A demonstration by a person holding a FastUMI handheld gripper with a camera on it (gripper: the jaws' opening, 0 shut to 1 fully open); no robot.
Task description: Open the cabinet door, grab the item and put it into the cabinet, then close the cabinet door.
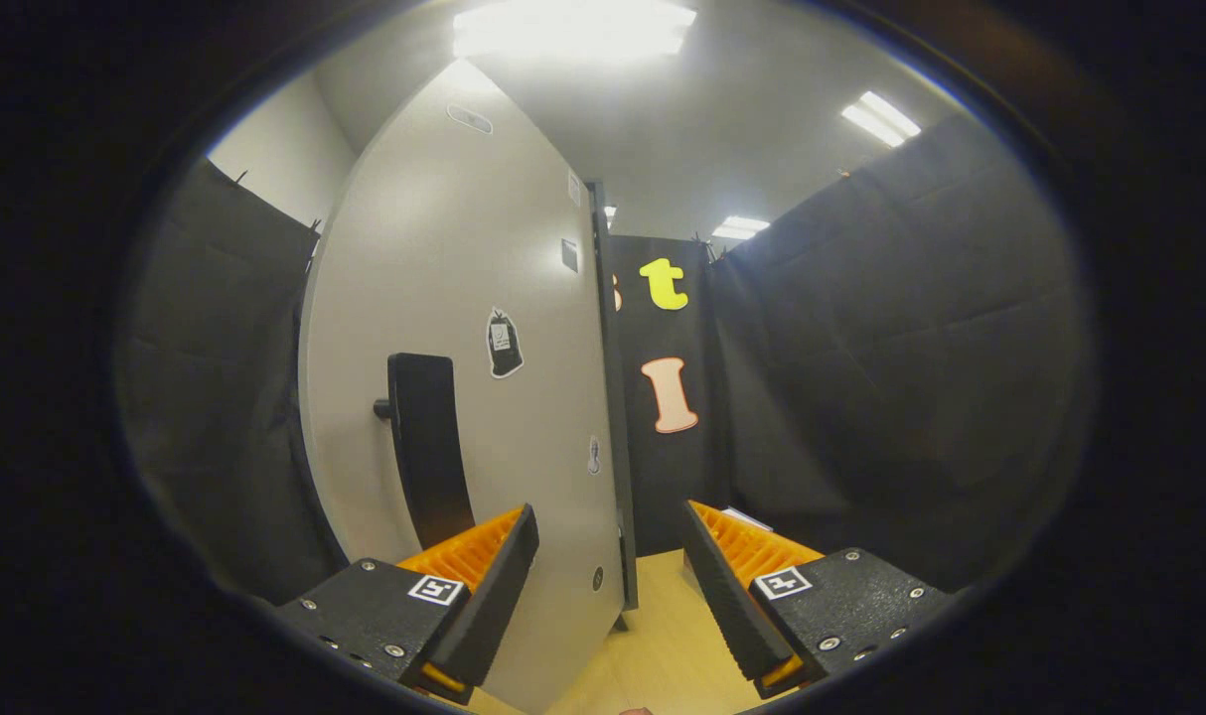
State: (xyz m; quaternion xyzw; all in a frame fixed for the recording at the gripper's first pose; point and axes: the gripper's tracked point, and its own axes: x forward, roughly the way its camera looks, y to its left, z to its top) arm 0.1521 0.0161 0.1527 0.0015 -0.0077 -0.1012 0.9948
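A pale grey cabinet door (pixel 464 298) stands close ahead, seen nearly edge-on, with its free edge (pixel 611 397) running down between my fingers. A long black handle (pixel 426 447) is mounted on the door's face, just beyond the left finger (pixel 484 571). Small stickers dot the door. My gripper (pixel 611 566) is open, its fingers wide apart on either side of the door's edge, touching nothing. The right finger (pixel 737 576) hangs over the wooden surface (pixel 663 636).
Black cloth walls (pixel 861 377) close in the booth to the right and behind the door. A light wooden tabletop lies below the fingers. A thin white object (pixel 747 518) peeks out just beyond the right finger. Ceiling lights glare overhead.
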